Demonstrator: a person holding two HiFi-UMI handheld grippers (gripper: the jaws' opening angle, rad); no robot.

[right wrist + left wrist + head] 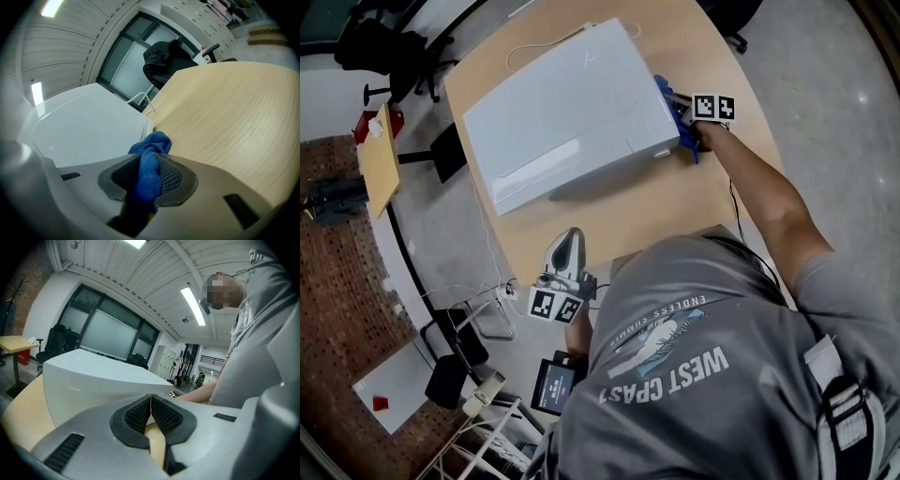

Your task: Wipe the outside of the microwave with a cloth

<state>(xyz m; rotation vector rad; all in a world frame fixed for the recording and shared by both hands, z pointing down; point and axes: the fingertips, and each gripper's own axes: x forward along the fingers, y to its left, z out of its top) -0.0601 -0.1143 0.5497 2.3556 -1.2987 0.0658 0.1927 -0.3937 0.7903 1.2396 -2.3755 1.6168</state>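
Blue cloth (151, 150), soft and limp, is clamped in the right gripper's (149, 164) jaws at the microwave's (572, 112) right side. A bunched hold probably wipes well. The left gripper (151, 403) is empty, jaws pressed together, near the table (694, 202) edge.

Microwave (572, 112): on the table (694, 211), toward its far left.
Right gripper (150, 165): just right of the microwave, over the table.
Cloth (153, 143): between the right gripper's jaws, at the microwave's right side.
Left gripper (570, 242): at the table's near edge, before the microwave, apart.
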